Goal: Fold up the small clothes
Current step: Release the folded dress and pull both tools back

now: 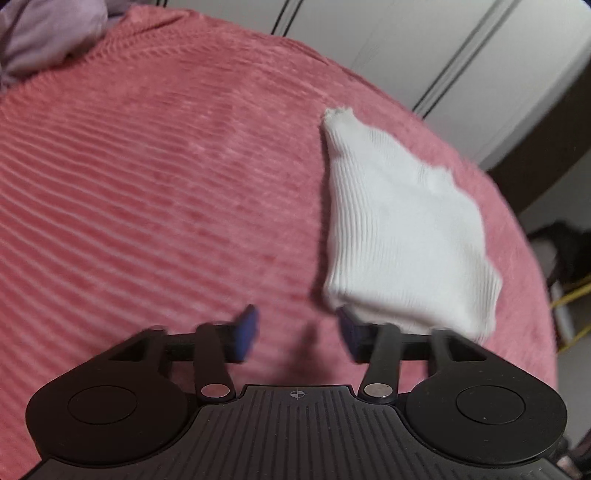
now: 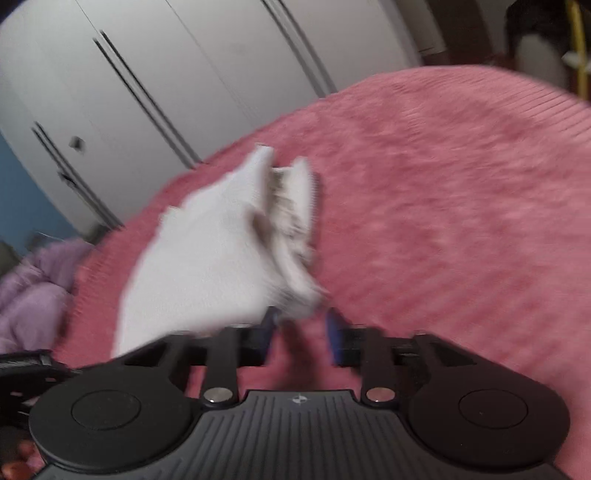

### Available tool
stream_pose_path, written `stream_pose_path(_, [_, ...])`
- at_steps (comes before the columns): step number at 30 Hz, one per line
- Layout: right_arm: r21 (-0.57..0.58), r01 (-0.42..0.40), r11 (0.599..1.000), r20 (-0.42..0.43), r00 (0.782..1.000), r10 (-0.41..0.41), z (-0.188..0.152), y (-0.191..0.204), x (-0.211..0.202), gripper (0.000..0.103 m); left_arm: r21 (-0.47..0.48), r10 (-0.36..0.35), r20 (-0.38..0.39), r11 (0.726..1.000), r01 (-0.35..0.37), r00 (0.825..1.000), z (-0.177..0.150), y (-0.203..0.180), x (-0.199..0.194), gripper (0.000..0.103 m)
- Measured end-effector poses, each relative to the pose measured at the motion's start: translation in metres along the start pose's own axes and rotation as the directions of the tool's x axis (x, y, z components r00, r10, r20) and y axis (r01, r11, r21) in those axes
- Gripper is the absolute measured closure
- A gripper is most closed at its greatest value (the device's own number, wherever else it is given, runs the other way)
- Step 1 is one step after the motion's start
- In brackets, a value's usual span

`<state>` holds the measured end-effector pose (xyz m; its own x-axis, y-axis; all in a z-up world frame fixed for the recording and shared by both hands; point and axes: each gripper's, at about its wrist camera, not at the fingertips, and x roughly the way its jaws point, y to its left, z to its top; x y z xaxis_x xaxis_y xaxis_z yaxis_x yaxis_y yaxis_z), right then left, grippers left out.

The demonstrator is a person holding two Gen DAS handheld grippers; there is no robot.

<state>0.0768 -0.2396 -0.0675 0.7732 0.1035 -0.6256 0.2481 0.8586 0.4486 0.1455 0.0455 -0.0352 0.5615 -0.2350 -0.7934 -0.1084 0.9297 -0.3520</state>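
Note:
A small white ribbed garment lies folded on the pink ribbed blanket. My left gripper is open and empty, just in front of the garment's near left corner; its right finger sits at that corner. In the right wrist view, which is blurred, the same white garment lies ahead and to the left, with layered edges showing on its right side. My right gripper is open with nothing between its fingers, its left finger close to the garment's near corner.
A lilac cloth pile lies at the far left of the bed and also shows in the right wrist view. White wardrobe doors stand behind the bed. The bed's edge runs close to the garment's right side.

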Motion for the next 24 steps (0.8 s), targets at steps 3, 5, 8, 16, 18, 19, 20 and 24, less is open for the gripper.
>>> stream_pose_path(3, [-0.066,0.042,0.997,-0.008,0.999,-0.043,-0.009,0.001,-0.025,0.064,0.067,0.062,0.016,0.996,-0.063,0.998,-0.015,-0.003,-0.02,0.02])
stream_pose_path(5, [-0.137,0.078,0.987,-0.008,0.997,-0.08,-0.018,0.007,-0.042,0.036,0.111,0.088,0.026,0.99,-0.09,0.996,-0.026,-0.006,-0.034,0.009])
stream_pose_path(8, [-0.186,0.084,0.979,-0.027,0.995,-0.091,-0.03,0.017,-0.065,0.017,0.175,0.132,0.048,0.975,-0.138,0.99,-0.044,-0.01,-0.058,0.007])
stream_pose_path(16, [-0.238,0.061,0.969,-0.063,0.995,-0.078,-0.05,0.029,-0.112,0.004,0.256,0.196,0.084,0.943,-0.211,0.977,-0.075,-0.018,-0.102,0.005])
stream_pose_path(18, [-0.272,0.062,0.96,-0.069,0.994,-0.084,-0.057,0.034,-0.118,0.004,0.237,0.203,0.068,0.948,-0.214,0.977,-0.079,-0.017,-0.112,0.004])
stream_pose_path(19, [-0.286,0.072,0.956,-0.06,0.994,-0.093,-0.061,0.038,-0.122,0.004,0.224,0.205,0.06,0.951,-0.213,0.977,-0.081,-0.016,-0.117,0.003])
stream_pose_path(20, [-0.298,0.09,0.95,-0.047,0.993,-0.109,-0.064,0.042,-0.125,0.004,0.213,0.2,0.053,0.955,-0.207,0.978,-0.083,-0.015,-0.123,0.003])
stream_pose_path(24, [-0.394,0.16,0.905,0.069,0.987,-0.145,-0.078,0.062,-0.141,0.004,0.255,0.192,0.067,0.945,-0.203,0.979,-0.089,-0.019,-0.144,0.002])
